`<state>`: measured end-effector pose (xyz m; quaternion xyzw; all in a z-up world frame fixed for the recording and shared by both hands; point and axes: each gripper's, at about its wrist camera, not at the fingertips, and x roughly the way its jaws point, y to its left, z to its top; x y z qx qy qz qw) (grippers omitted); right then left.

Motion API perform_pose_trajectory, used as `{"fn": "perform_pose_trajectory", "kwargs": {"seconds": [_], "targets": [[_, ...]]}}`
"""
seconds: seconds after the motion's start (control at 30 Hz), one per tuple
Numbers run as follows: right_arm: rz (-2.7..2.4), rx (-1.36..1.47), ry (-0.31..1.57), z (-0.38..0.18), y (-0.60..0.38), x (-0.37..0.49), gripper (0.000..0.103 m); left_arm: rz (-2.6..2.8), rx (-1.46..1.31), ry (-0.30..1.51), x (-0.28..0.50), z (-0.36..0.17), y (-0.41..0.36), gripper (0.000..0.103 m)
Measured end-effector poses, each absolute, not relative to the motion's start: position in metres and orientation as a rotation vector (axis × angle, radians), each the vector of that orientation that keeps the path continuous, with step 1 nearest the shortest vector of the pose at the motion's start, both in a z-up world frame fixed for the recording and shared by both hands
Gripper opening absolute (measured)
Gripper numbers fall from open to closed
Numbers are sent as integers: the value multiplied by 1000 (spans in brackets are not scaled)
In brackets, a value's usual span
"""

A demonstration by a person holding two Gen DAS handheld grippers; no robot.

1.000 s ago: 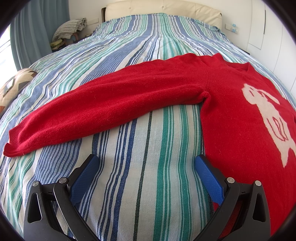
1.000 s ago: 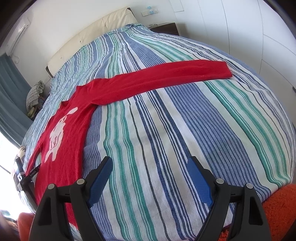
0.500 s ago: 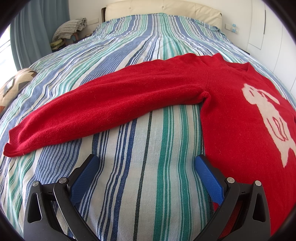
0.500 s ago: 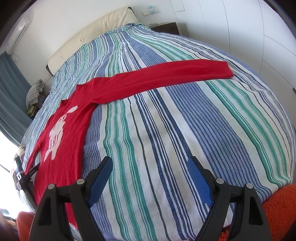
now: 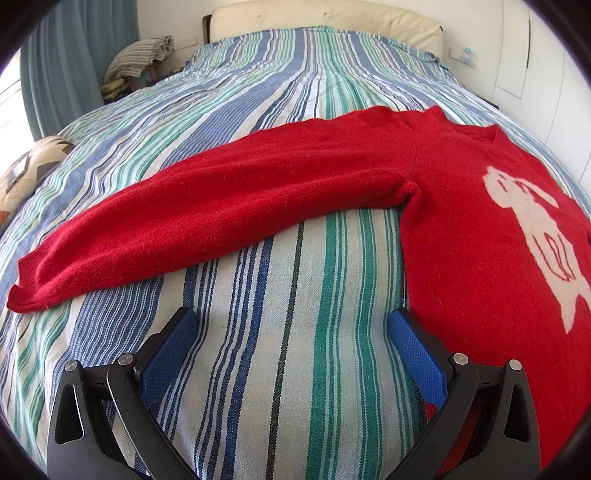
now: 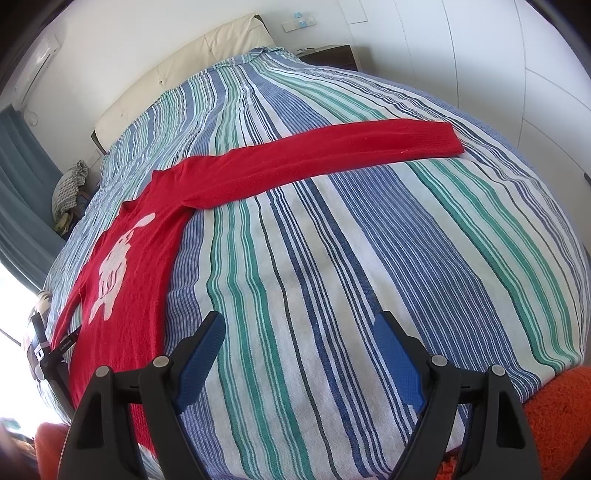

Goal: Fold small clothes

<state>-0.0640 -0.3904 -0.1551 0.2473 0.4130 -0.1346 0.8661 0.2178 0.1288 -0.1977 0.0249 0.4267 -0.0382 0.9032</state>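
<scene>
A red knitted sweater (image 5: 461, 229) with a white figure on its front lies flat on the striped bedspread (image 5: 295, 92), both sleeves stretched out sideways. In the left wrist view its left sleeve (image 5: 184, 218) runs across the picture above my left gripper (image 5: 293, 319), which stands open over bare bedspread, its right finger close to the sweater's side edge. In the right wrist view the sweater (image 6: 136, 266) lies at the left and the other sleeve (image 6: 332, 155) reaches right. My right gripper (image 6: 299, 323) is open above the stripes, holding nothing.
A cream headboard (image 5: 325, 14) closes the far end of the bed. A folded blanket on a chair (image 5: 140, 55) and blue curtains stand at the left. White cabinet doors (image 6: 498, 74) line the right. An orange rug (image 6: 554, 417) lies by the bed's near edge.
</scene>
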Motion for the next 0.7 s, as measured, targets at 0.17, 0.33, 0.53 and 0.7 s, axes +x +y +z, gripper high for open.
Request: {"fn": "perform_pose_trajectory", "kwargs": {"seconds": [0.17,0.33,0.53,0.7], "targets": [[-283,535,854,-153,-393,-67,82,-79,51,882,218,-198,129,103],[-277,573,850,-156,-398,-66,82,-78,51,882,218,-198,129,103],[-194,889,697,-153,-449,-58,82,-78,51,882,218,-198,129,103],[-298,1144,527,-167,-530,-56,82,-78,52,882,218,-198,129,103]]}}
